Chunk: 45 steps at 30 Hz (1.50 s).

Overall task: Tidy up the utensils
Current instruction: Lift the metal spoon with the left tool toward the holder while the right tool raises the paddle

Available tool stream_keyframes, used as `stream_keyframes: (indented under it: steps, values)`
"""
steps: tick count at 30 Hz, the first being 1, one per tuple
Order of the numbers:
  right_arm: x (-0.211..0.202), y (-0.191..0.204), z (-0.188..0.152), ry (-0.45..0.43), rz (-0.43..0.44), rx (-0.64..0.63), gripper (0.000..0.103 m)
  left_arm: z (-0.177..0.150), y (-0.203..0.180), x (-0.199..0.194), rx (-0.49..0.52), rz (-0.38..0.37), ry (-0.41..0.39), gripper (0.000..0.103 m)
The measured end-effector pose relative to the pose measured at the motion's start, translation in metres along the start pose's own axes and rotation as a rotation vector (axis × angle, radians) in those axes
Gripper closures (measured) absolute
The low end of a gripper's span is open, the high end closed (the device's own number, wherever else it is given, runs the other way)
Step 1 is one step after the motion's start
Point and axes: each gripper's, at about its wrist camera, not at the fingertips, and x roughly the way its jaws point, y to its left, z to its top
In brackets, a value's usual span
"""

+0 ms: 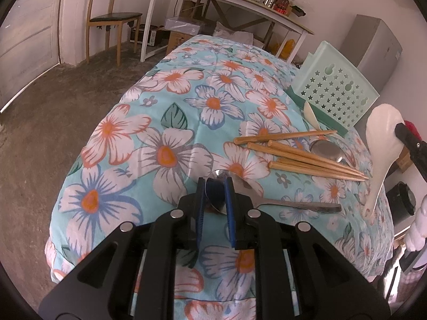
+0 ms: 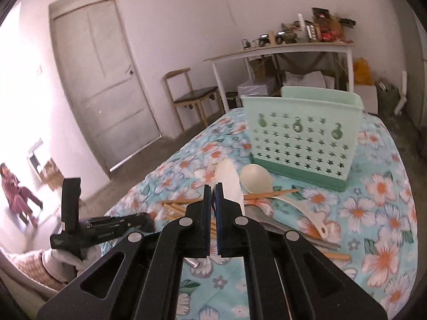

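My left gripper point(image 1: 215, 186) is shut on the bowl of a metal spoon point(image 1: 299, 204), whose handle runs right across the flowered cloth point(image 1: 149, 122). Several wooden chopsticks point(image 1: 301, 157) and a second metal spoon point(image 1: 327, 150) lie beyond it. At the right edge, my right gripper point(image 1: 400, 130) holds a white plastic spoon point(image 1: 380, 144) in the air by its bowl, handle hanging down. In the right wrist view the right gripper point(image 2: 212, 190) is shut on that white spoon point(image 2: 230, 184). A white ladle point(image 2: 256, 177) lies on the chopsticks point(image 2: 181, 202) before the mint basket point(image 2: 301, 144).
The mint star-holed basket point(image 1: 337, 93) stands at the table's far right, with a cream utensil point(image 1: 311, 116) lying by its base. A gloved hand point(image 2: 61, 264) holds the left tool. A chair point(image 1: 112, 18) and a cluttered white desk point(image 1: 240, 0) stand beyond the table.
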Motion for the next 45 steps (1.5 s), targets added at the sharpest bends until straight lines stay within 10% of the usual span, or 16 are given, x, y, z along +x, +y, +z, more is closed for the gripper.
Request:
stream_keyframes:
  steps: [23,39,45]
  values:
    - [-0.049,-0.034,0.010,-0.203,0.086,0.079,0.100,0.030,-0.058,-0.097,0.149,-0.116,-0.159,0.102]
    - [-0.091,-0.057,0.038,-0.358,0.117,0.067,0.100,0.175,-0.141,-0.143,0.265,-0.147,-0.491,0.102]
    - [-0.097,-0.061,0.055,-0.405,0.117,0.050,0.100,0.227,-0.185,-0.108,0.344,-0.082,-0.491,0.102]
